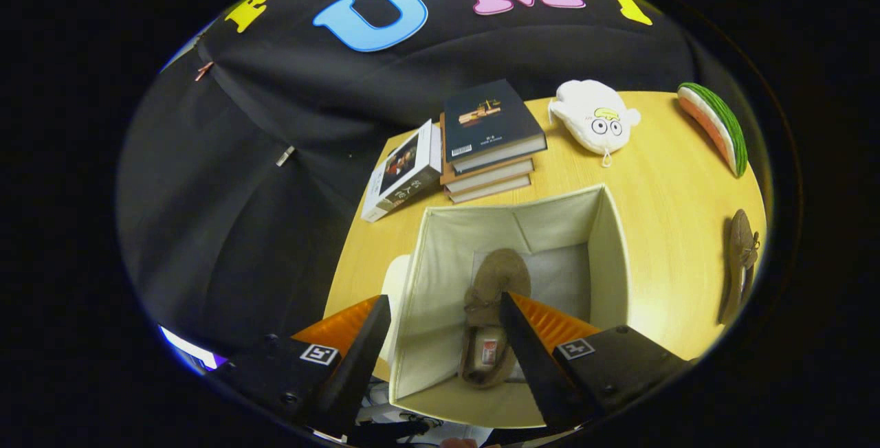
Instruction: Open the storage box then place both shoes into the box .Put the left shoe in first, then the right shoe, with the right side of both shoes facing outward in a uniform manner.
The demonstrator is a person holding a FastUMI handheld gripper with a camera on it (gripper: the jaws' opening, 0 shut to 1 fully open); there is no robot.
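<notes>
Storage box (605, 255) open on the tabletop (674, 228), pale fabric walls upright, mouth facing up. Inside, one brown shoe (491, 297) lying flat on the box floor, toe pointing far, heel toward the near wall, a small label showing on its insole. Second brown shoe (739, 262) out on the tabletop to the right of the box, well apart from it, lying on its side near the tabletop's right edge.

Tool (440, 310) held above the near side of the box, fingers spread wide and pinching nothing. Right finger over the box interior, crossing the heel half of the shoe in this view (whether it touches cannot be told). Left finger over the box's left wall and the strip of tabletop just outside it.

Beyond the box, at the far side of the tabletop, stack of books (489, 139) with a dark-covered one on top; leaning against the stack's left side, a white-edged book (402, 173) tilted on its edge. Right of the stack, white plush toy (595, 121) with cartoon eyes, lying flat. Farther right, at the far right corner, watermelon-slice toy (715, 125), green rind outward. Black cloth wall (240, 194) behind and to the left of the tabletop.
</notes>
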